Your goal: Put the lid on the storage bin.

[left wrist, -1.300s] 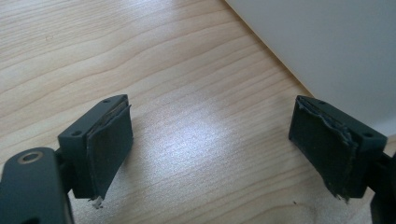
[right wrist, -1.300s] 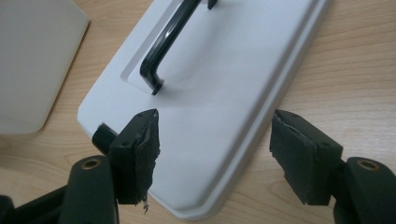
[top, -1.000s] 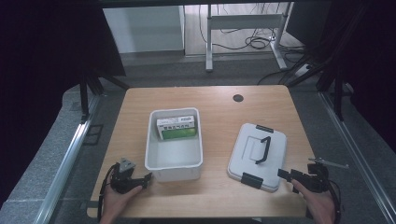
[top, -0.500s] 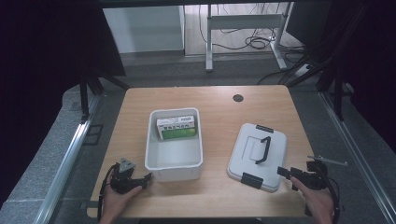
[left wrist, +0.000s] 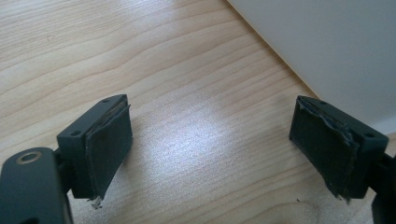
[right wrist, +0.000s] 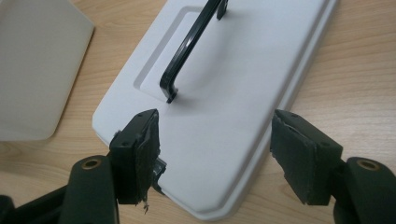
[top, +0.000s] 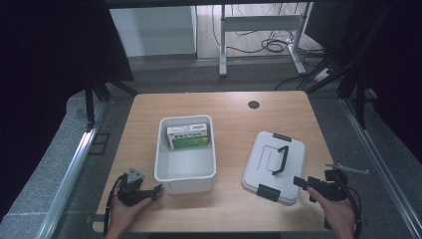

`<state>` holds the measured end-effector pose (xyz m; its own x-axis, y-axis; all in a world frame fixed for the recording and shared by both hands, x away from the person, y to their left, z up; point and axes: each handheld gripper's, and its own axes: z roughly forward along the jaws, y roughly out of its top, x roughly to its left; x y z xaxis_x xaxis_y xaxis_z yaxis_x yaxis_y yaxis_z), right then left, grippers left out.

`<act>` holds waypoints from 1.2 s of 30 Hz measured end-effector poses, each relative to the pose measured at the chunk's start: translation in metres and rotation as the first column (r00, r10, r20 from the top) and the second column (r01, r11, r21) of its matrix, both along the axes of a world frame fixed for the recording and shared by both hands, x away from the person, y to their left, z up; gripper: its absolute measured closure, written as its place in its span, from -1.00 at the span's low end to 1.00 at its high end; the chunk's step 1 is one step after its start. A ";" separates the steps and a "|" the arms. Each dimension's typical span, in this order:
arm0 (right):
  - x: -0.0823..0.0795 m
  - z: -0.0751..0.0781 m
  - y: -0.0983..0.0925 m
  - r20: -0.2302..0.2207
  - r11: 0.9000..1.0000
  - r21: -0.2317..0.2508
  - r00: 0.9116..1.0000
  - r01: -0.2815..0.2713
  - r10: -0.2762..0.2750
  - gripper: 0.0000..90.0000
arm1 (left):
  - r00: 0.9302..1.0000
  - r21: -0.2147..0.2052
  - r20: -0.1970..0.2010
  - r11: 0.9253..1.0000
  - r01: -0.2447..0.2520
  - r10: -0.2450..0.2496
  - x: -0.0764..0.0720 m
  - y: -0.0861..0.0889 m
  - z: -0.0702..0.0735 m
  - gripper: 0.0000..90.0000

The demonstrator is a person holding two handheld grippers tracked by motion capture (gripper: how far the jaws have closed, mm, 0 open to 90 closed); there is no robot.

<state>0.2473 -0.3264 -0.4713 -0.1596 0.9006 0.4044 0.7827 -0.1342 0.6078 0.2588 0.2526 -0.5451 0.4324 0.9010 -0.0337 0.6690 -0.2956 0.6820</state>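
While the white rectangular plastic lid (top: 274, 166) lies flat on the pale wooden surface (top: 234, 107) at about 4 o'clock from the open white plastic bin (top: 185, 154), your right claw (top: 302, 182) hovers at the lid's near corner, jaws spread wide and holding nothing. In the right gripper view the jaws straddle that near edge, with the thin black handle (right wrist: 187, 49) lying further up the lid (right wrist: 224, 107). Expect the lid to be light, stiff and rather slick, so a pinch on the flat rim may slide; the raised handle looks like the surer hold, or the black latch (top: 268, 192) at the near end. Your left claw (top: 147, 191) rests at 7 o'clock from the bin, just beside its near wall, also wide open and empty, its worn pads (left wrist: 109, 140) over bare wood. Inside the bin, against the far wall, sits a green-and-white carton (top: 187, 136); its printing is too small to read.
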 end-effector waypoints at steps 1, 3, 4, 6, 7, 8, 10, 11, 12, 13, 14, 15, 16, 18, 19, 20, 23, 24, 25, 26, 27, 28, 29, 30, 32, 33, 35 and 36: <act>0.001 0.001 -0.001 -0.004 1.000 0.002 1.000 0.006 -0.006 -0.26 | 1.000 0.000 0.000 1.000 0.000 0.000 0.000 0.000 0.000 -0.71; 0.002 0.003 -0.001 -0.007 1.000 0.004 1.000 0.011 -0.011 -0.26 | 1.000 0.000 0.000 1.000 0.000 0.000 0.000 0.000 0.000 -0.71; 0.003 0.004 -0.001 -0.005 1.000 0.008 1.000 0.011 -0.011 -0.25 | 1.000 0.000 0.000 1.000 0.000 0.000 0.000 0.000 0.000 -0.71; 0.003 0.007 0.001 -0.006 1.000 0.004 1.000 0.010 -0.010 -0.25 | 1.000 0.001 0.000 1.000 0.001 -0.001 0.000 0.000 0.000 -0.71; 0.003 0.008 0.001 -0.007 1.000 0.006 1.000 0.011 -0.011 -0.25 | 1.000 0.001 0.000 1.000 0.000 0.000 0.000 0.000 0.000 -0.71; 0.004 0.010 0.002 -0.006 1.000 0.006 1.000 0.007 -0.007 -0.25 | 1.000 0.000 0.000 1.000 0.000 0.000 0.000 0.000 0.000 -0.71; 0.005 0.014 0.003 -0.007 1.000 0.022 1.000 0.004 -0.003 -0.25 | 1.000 0.001 0.000 1.000 0.001 -0.001 0.000 0.000 0.000 -0.71; 0.005 0.016 0.003 -0.007 1.000 0.024 1.000 0.002 -0.002 -0.25 | 1.000 0.000 0.000 1.000 0.001 -0.001 0.000 0.000 0.000 -0.71; 0.006 0.018 0.003 -0.007 1.000 0.024 1.000 0.002 -0.001 -0.25 | 1.000 0.001 0.000 1.000 0.001 -0.001 0.000 0.000 0.000 -0.71; 0.007 0.019 0.004 -0.006 1.000 0.023 1.000 0.003 -0.003 -0.25 | 1.000 0.001 0.000 1.000 0.001 -0.001 0.000 0.000 0.000 -0.71; 0.008 0.021 0.004 -0.004 1.000 0.024 1.000 0.005 -0.005 -0.25 | 1.000 0.001 0.000 1.000 0.001 -0.001 0.000 0.000 0.000 -0.71; 0.009 0.022 0.004 -0.006 1.000 0.025 1.000 0.006 -0.006 -0.25 | 1.000 0.001 0.000 1.000 0.001 -0.001 0.000 0.000 0.000 -0.71; 0.009 0.022 0.004 -0.006 1.000 0.025 1.000 0.006 -0.006 -0.25 | 1.000 0.001 0.000 1.000 0.001 -0.001 0.000 0.000 0.000 -0.71; 0.011 0.024 0.005 -0.013 1.000 0.022 1.000 0.003 -0.003 -0.24 | 1.000 0.001 0.000 1.000 0.001 -0.001 0.000 0.000 0.000 -0.71; 0.013 0.026 0.007 -0.014 1.000 0.018 1.000 0.000 0.000 -0.23 | 1.000 0.001 0.001 1.000 0.001 -0.001 0.000 0.000 0.000 -0.71; 0.014 0.027 0.007 -0.013 1.000 0.014 1.000 -0.001 0.001 -0.23 | 1.000 0.000 0.001 1.000 0.000 0.000 0.000 0.000 0.000 -0.71; 0.016 0.029 0.009 -0.019 1.000 0.006 1.000 0.004 -0.004 -0.23 | 1.000 0.000 0.001 1.000 0.000 0.000 0.000 0.000 0.000 -0.71; 0.018 0.030 0.010 -0.022 1.000 0.005 1.000 0.006 -0.006 -0.23 | 1.000 0.000 0.001 1.000 0.000 0.000 0.000 0.000 0.000 -0.71; 0.019 0.030 0.010 -0.026 1.000 0.003 1.000 0.006 -0.006 -0.22 | 1.000 0.000 0.001 1.000 0.000 0.000 0.000 0.000 0.000 -0.71; 0.020 0.030 0.011 -0.032 1.000 -0.002 0.999 0.004 -0.004 -0.22 | 1.000 0.000 0.001 1.000 0.000 0.000 0.000 0.000 0.000 -0.71; 0.020 0.030 0.011 -0.032 1.000 -0.002 0.999 0.004 -0.004 -0.22 | 1.000 0.000 0.001 1.000 0.000 0.000 0.000 0.000 0.000 -0.71; 0.023 0.031 0.013 -0.041 1.000 -0.007 0.999 0.002 -0.002 -0.22 | 1.000 0.000 0.001 1.000 0.000 0.000 0.000 0.000 0.000 -0.71; 0.025 0.032 0.013 -0.043 1.000 -0.011 0.999 0.000 -0.001 -0.21 | 1.000 0.000 0.001 1.000 0.000 0.000 0.000 0.000 0.000 -0.71; 0.027 0.032 0.014 -0.045 1.000 -0.014 0.999 -0.002 0.001 -0.20 | 1.000 0.000 0.001 1.000 0.000 0.000 0.000 0.000 0.000 -0.71; 0.030 0.033 0.016 -0.051 1.000 -0.010 0.999 0.000 0.000 -0.18 | 1.000 0.000 0.001 1.000 0.000 0.000 0.000 0.000 0.000 -0.71; 0.032 0.033 0.017 -0.054 1.000 -0.009 0.999 0.000 0.000 -0.17 | 1.000 0.000 0.001 1.000 0.000 0.000 0.000 0.000 0.000 -0.71; 0.033 0.034 0.018 -0.064 1.000 -0.010 0.998 0.000 0.000 -0.16 | 1.000 0.000 0.001 1.000 0.000 0.000 0.000 0.000 0.000 -0.71; 0.036 0.036 0.019 -0.068 1.000 -0.017 0.998 -0.001 0.000 -0.15 | 1.000 0.000 0.001 1.000 0.000 0.000 0.000 0.000 0.000 -0.71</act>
<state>0.2837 -0.3075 -0.4351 -0.1331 0.9075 0.3985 0.8221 -0.1235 0.5558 0.2588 0.2525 -0.5452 0.4320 0.9012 -0.0336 0.6684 -0.2949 0.6828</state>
